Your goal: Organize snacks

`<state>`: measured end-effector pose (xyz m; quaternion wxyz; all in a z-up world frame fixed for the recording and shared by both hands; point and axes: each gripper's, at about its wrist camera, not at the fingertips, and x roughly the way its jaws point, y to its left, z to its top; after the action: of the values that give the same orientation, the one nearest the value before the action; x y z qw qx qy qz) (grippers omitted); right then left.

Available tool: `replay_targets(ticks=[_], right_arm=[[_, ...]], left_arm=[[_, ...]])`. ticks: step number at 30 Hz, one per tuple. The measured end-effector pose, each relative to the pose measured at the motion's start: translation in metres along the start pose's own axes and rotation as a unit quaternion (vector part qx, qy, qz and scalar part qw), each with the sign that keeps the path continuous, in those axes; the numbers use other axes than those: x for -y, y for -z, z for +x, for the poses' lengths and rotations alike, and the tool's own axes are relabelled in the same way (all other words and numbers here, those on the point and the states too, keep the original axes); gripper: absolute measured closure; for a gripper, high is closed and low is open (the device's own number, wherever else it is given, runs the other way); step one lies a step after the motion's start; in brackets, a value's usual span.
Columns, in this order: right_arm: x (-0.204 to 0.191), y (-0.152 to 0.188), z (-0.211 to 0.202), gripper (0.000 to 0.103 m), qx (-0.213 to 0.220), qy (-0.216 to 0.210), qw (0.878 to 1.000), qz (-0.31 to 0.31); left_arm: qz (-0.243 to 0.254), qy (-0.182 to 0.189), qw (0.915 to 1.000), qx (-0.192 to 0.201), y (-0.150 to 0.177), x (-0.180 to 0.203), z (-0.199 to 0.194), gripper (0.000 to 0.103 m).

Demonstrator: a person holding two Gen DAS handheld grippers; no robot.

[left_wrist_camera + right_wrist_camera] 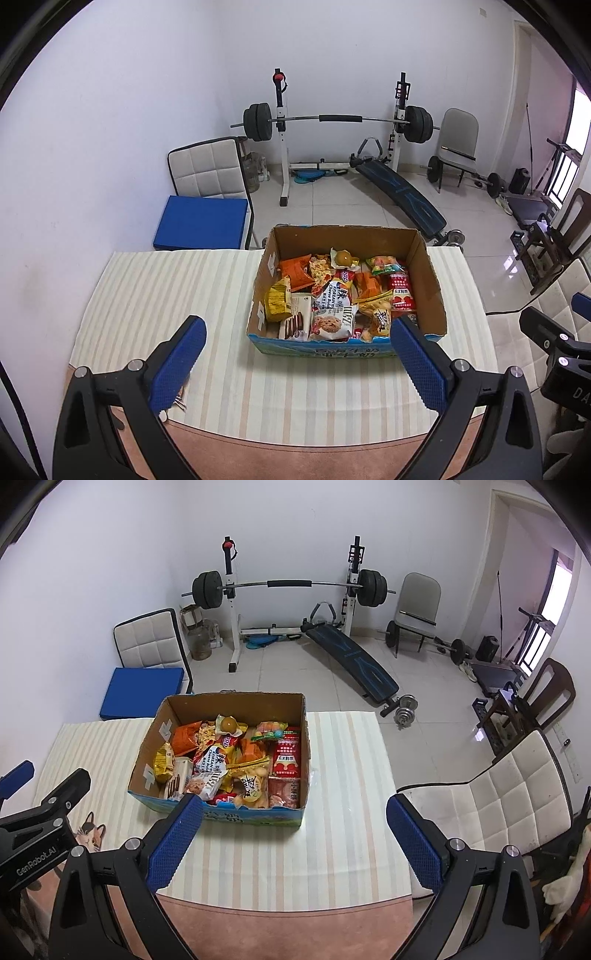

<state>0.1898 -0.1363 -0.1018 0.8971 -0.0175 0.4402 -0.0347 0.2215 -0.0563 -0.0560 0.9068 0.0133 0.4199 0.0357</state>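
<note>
A table [295, 387] with a striped cloth [166, 295] runs beneath both grippers. Beyond its far edge stand a barbell rack [288, 587], a slanted bench [351, 664] and a chair [210, 199] with a blue cushion.

On the cloth sits an open cardboard box [432, 280], ahead of the fingers in both views. In the left wrist view its near wall lies between the two fingertips, with the right finger's tip overlapping its near right corner. In the right wrist view the box [147, 753] lies ahead and to the left, its near wall just past the left finger's tip.

The box is full of snacks [340, 291]: orange packets [295, 273] at the far left, a red packet [400, 295] along the right side, a yellow packet [277, 301] against the left wall, a cookie packet [327, 323] near the front, and an egg-like snack [341, 257] at the back.

The left gripper [297, 356] has its blue pads [177, 363] spread wide, holding nothing. The right gripper [293, 834] is likewise spread wide and empty, its pads [175, 843] above the near cloth. Each gripper shows at the edge of the other's view, well apart.
</note>
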Motion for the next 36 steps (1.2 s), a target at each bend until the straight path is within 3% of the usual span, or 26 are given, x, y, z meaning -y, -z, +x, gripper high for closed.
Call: replay_targets(ticks=[36], right_arm=[[0.005,-0.002,-0.009,0.001,0.002,-0.003,1.000,-0.007]], left_arm=[[-0.007,0.014,0.9999,-0.006,0.005,0.007,-0.001,0.001]])
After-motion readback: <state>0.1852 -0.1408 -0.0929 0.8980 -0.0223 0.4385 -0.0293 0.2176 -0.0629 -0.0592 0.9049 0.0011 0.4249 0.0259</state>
